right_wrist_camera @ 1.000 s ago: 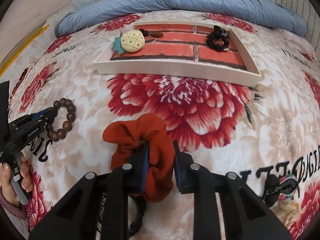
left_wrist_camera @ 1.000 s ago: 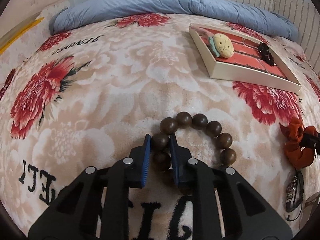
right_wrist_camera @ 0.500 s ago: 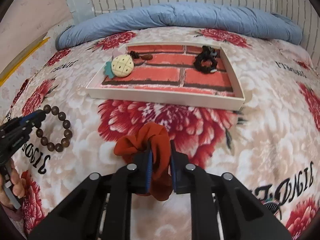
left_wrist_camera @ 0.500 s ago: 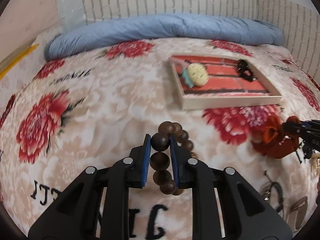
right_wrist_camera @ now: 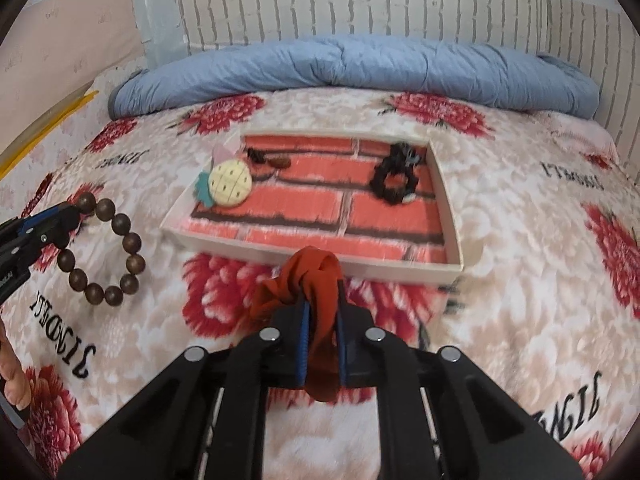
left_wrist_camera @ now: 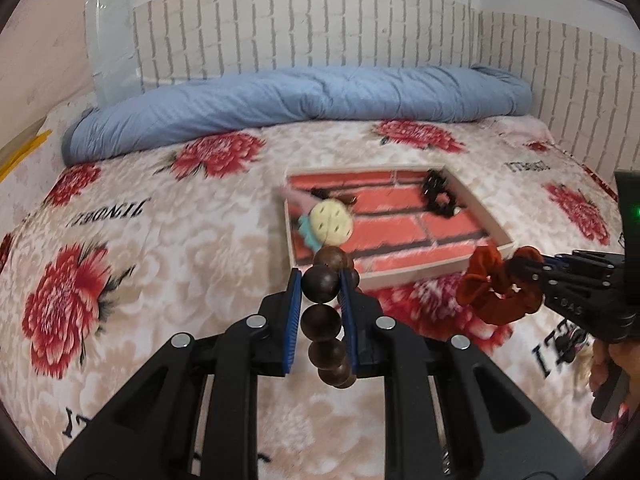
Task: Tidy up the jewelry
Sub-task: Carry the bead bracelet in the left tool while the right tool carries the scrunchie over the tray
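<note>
My left gripper (left_wrist_camera: 320, 284) is shut on a dark wooden bead bracelet (left_wrist_camera: 326, 320) and holds it in the air above the floral blanket; the bracelet also shows in the right wrist view (right_wrist_camera: 108, 252). My right gripper (right_wrist_camera: 322, 308) is shut on a rust-orange scrunchie (right_wrist_camera: 316, 280), lifted just short of the tray's near wall; the scrunchie also shows in the left wrist view (left_wrist_camera: 496, 288). The white tray (right_wrist_camera: 320, 250) with a brick-pattern floor holds a pineapple clip (right_wrist_camera: 230, 182), a black scrunchie (right_wrist_camera: 394, 178) and a small dark clip (right_wrist_camera: 268, 160).
A rolled blue duvet (right_wrist_camera: 360, 68) lies along the far edge of the bed by the brick-pattern wall. A small colourful item (left_wrist_camera: 576, 344) lies on the blanket at the right in the left wrist view. Yellow strips (right_wrist_camera: 44, 124) line the left edge.
Both grippers have risen off the blanket and moved toward the tray, the left carrying the bracelet, the right carrying the orange scrunchie. The views have tilted up to show the wall.
</note>
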`<state>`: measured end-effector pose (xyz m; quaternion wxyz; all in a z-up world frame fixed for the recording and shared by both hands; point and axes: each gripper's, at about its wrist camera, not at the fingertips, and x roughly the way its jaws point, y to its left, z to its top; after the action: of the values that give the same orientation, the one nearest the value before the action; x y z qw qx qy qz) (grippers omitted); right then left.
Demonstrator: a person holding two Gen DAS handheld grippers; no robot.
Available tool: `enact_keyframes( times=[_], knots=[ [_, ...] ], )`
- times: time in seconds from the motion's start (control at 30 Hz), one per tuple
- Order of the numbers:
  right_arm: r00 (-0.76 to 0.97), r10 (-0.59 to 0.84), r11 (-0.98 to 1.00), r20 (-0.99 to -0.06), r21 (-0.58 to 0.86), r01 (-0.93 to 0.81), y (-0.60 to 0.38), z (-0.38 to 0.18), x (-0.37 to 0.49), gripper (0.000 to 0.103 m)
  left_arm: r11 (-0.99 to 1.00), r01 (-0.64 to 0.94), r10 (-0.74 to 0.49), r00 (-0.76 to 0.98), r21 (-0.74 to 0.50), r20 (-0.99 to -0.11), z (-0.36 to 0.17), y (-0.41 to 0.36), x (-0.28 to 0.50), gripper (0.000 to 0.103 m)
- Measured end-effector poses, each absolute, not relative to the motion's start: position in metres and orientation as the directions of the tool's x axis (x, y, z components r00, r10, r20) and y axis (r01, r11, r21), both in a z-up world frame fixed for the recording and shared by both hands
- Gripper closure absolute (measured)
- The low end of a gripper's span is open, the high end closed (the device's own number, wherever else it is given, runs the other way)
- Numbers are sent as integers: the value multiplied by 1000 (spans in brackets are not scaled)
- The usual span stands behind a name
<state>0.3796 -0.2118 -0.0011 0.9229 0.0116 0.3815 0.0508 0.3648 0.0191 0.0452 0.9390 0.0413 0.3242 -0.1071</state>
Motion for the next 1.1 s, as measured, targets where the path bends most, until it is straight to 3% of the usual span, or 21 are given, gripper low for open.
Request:
enact_keyframes(
  times=[0.43, 1.1],
  knots=[
    [773, 30, 1000, -633, 13, -28, -231, 40, 444, 92, 966, 257, -218, 787, -16, -577, 74, -19, 421, 85],
    [720, -113, 993, -685, -50, 109, -270, -49, 511, 92, 982, 191, -145, 707, -10, -692, -20, -32, 510, 85]
  ],
)
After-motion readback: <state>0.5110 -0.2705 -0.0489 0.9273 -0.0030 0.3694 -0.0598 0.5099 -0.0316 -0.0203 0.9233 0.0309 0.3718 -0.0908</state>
